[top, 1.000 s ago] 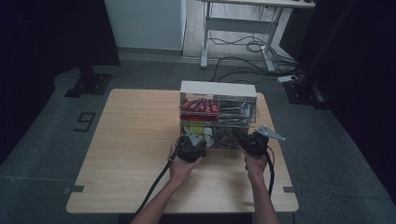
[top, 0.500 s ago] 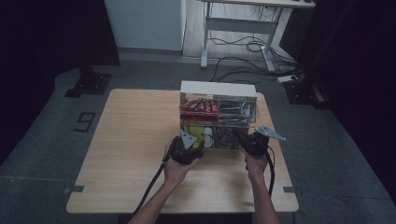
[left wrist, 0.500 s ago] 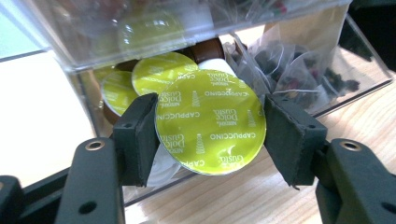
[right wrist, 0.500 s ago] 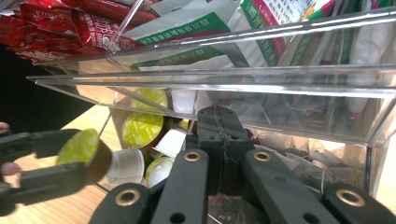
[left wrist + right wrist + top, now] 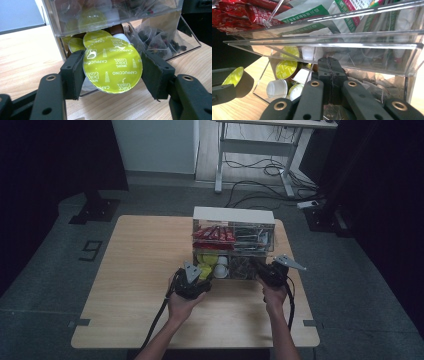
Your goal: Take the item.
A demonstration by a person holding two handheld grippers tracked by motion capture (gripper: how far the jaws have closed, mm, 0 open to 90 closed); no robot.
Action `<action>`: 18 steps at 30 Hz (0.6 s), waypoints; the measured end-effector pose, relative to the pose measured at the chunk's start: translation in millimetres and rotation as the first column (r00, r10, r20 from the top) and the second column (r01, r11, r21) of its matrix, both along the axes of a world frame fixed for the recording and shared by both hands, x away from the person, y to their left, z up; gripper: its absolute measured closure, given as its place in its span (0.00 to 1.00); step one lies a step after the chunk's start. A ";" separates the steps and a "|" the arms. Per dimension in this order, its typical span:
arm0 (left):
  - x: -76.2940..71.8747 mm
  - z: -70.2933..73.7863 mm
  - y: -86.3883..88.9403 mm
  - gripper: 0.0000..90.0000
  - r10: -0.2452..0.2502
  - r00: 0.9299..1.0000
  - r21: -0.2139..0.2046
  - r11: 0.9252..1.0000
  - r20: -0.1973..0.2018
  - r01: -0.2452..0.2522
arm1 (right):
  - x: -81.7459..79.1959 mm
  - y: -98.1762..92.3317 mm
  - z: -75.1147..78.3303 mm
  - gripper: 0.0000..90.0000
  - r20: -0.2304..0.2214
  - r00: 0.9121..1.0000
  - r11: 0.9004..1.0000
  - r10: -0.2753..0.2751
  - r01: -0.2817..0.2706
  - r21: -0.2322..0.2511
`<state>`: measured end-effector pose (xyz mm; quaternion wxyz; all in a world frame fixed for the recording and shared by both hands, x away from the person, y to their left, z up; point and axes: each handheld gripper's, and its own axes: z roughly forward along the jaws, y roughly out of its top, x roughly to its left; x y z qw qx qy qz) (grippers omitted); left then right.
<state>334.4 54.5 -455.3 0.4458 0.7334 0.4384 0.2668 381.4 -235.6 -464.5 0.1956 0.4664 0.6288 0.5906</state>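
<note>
A coffee capsule (image 5: 112, 65) with a yellow-green foil lid printed "Cappuccino" is clamped between the pads of my left gripper (image 5: 112, 72), just in front of the clear organizer's (image 5: 60, 20) lower left bin. From above, the left gripper (image 5: 199, 274) hangs a little off the organizer (image 5: 233, 242) with the capsule (image 5: 205, 271) at its tip. My right gripper (image 5: 329, 66) has its jaws shut together, tips right under the raised clear flap (image 5: 324, 45) of the lower bins. It is also in the high view as the right gripper (image 5: 259, 267), at the organizer's lower right front.
More yellow-lidded and white capsules (image 5: 284, 68) fill the lower left bin, and tea bags (image 5: 155, 40) the lower right one. Red sachets (image 5: 214, 234) and green-printed packets (image 5: 312, 17) lie in the top bins. The wooden table (image 5: 140, 270) has bare room to the left.
My left gripper has drawn back from the bin, toward the person and slightly up, carrying the capsule. The right gripper has kept still at the flap.
</note>
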 end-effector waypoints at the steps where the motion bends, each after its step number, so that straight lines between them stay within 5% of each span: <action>1: 0.0 0.0 0.0 0.43 0.000 1.000 0.000 1.000 0.000 0.000 | 0.0 0.0 0.0 0.99 0.000 1.000 1.000 0.000 0.000 0.000; 18: -2.8 0.1 31.6 0.43 0.058 0.998 -0.006 0.998 0.001 -0.058 | 0.4 -0.6 -1.2 0.99 -0.002 1.000 1.000 -0.007 0.007 -0.007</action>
